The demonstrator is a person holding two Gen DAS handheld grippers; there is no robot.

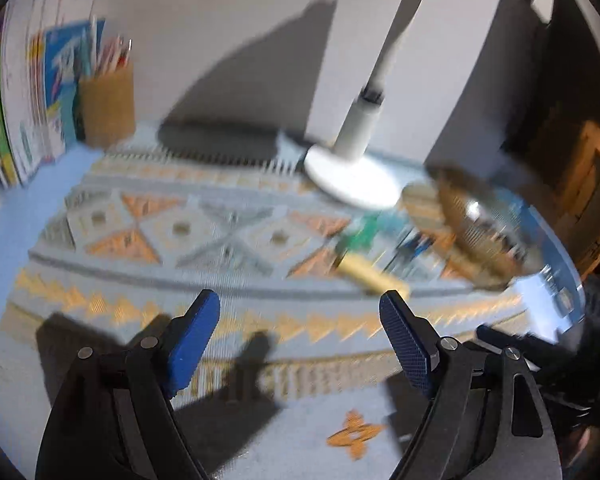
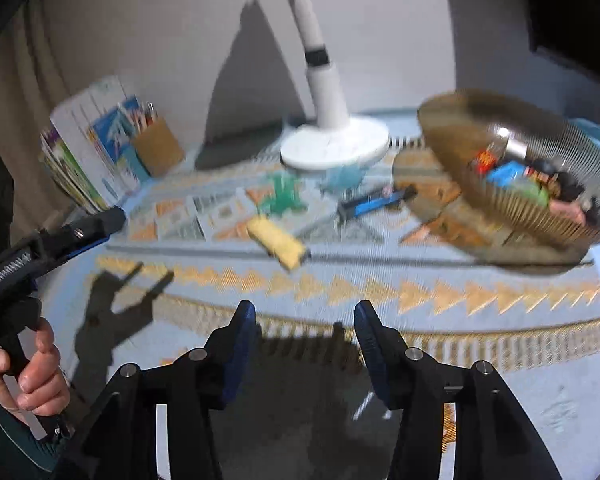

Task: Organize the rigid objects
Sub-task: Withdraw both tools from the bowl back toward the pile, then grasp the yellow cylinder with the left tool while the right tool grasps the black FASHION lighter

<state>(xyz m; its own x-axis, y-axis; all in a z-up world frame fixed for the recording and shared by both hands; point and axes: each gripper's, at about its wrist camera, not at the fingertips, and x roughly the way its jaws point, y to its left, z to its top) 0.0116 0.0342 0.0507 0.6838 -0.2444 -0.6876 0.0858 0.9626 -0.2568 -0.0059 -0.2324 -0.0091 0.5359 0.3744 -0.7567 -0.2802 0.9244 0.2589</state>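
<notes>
**Two empty grippers above a patterned counter**

Left wrist view: the left gripper gapes wide, holding nothing; a yellow block lies ahead.

Right wrist view: the right gripper is partly open, empty; a ribbed basket holding small items sits right of the block.

You have three loose objects on the patterned cloth and a basket to their right. Nearest you lies a pale yellow block, flat and angled. Just behind it sits a green piece, its shape too blurred to make out. To the right lies a slim blue and black tool, its far end close to the basket. The ribbed, brown basket stands tilted toward you, holding a jumble of red, blue, green and black items.
</notes>
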